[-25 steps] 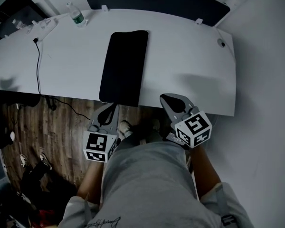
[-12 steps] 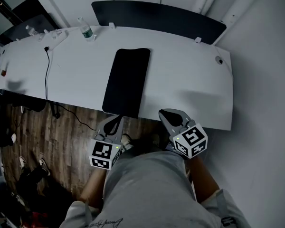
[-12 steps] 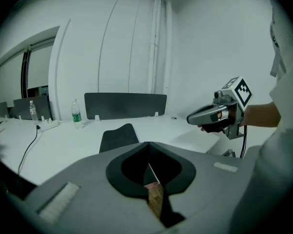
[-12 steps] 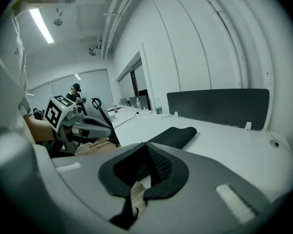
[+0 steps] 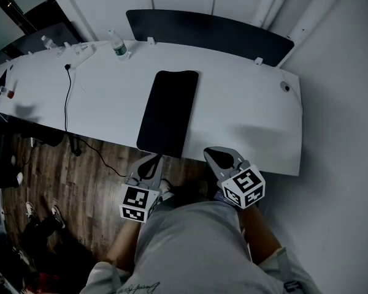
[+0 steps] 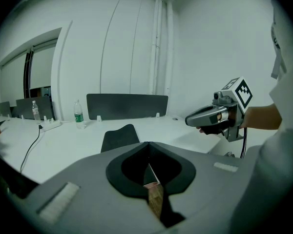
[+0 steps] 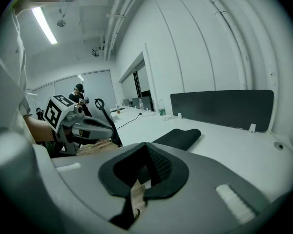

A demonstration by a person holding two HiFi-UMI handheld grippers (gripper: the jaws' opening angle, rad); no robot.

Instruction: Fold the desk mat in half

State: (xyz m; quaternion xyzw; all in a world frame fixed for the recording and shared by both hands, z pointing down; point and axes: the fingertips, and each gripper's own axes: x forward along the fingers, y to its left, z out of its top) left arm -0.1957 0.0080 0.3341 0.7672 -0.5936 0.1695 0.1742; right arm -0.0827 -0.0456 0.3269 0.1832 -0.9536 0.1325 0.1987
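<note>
No word or number can be read anywhere. The cubes on the left gripper [image 5: 154, 158] and the right gripper [image 5: 212, 154] carry only black-and-white square markers. The bottle [image 5: 119, 45] has a green label too small to read, and the script print low on the person's grey garment [image 5: 184, 244] is blurred.

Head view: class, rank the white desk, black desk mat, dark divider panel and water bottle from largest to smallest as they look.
1. white desk
2. divider panel and desk mat: too close in apparent size to rank
3. water bottle, clearly smallest
</note>
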